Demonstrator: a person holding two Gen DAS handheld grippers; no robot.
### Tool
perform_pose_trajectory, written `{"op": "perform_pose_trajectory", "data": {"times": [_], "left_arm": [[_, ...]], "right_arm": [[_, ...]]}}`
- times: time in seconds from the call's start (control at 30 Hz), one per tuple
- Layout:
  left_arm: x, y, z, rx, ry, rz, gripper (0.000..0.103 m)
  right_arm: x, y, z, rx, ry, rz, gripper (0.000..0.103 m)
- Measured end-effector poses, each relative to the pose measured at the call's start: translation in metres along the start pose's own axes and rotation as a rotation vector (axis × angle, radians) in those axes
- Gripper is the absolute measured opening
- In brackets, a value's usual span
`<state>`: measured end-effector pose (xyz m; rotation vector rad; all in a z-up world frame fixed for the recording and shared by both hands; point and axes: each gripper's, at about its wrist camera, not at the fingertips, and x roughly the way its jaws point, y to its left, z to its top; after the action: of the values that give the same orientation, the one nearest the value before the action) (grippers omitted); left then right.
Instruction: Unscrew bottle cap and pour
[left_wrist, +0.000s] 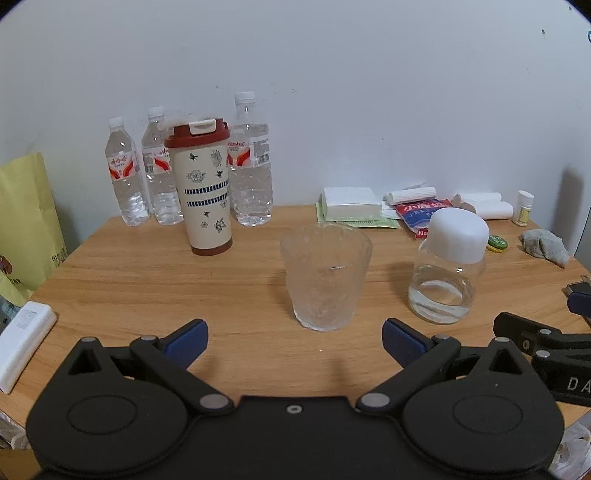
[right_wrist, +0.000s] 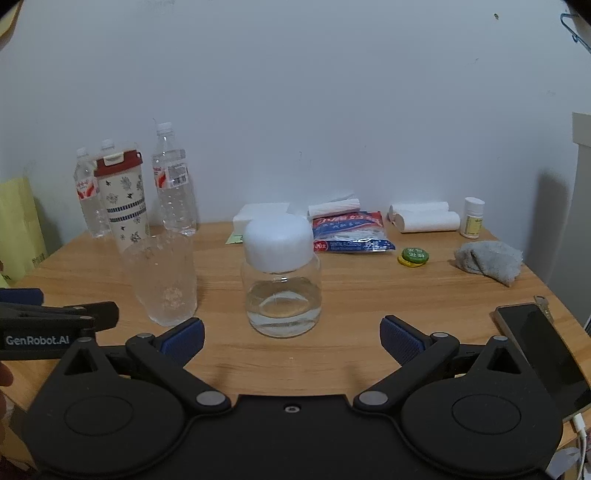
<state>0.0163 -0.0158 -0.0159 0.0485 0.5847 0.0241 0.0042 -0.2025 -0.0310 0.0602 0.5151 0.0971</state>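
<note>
Wooden tabletop (right_wrist: 369, 295) against a plain pale wall; clutter along the back edge, with water bottles (left_wrist: 251, 162) and a tumbler (left_wrist: 205, 188) around 10 o'clock.

Small glass bottle (right_wrist: 282, 295) stands upright, long axis vertical, white cap (right_wrist: 279, 242) still on, a little clear liquid in the bottom. From my right gripper (right_wrist: 291, 338) it sits dead ahead at 12 o'clock, near, centred between the spread jaws. Nothing held.

From my left gripper (left_wrist: 295, 343), also spread wide and empty, the textured glass (left_wrist: 325, 280) is at 12 o'clock and the bottle off at 2 o'clock. Glass and bottle stand near each other, apart.

Judgement: the right tool is nearer and squarely lined up on the bottle. Which of the two takes body and which takes cap I can't tell yet; the cap sits high, so that grip must come in above the shoulder.
</note>
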Motion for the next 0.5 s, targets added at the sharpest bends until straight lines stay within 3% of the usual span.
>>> {"op": "perform_pose_trajectory", "data": {"times": [0.2,0.37,0.5], "left_arm": [[0.006,-0.002,0.0,0.011,0.013,-0.007,0.103],[0.019,-0.002,-0.002,0.018,0.034,-0.003,0.103],[0.026,-0.003,-0.005,0.031,0.052,-0.02,0.103]], "right_arm": [[0.003,-0.005,0.002,0.011,0.0,0.014,0.103],[0.0,-0.009,0.004,-0.002,-0.04,0.088,0.103],[0.0,-0.008,0.004,-0.046,-0.084,0.068,0.103]]}}
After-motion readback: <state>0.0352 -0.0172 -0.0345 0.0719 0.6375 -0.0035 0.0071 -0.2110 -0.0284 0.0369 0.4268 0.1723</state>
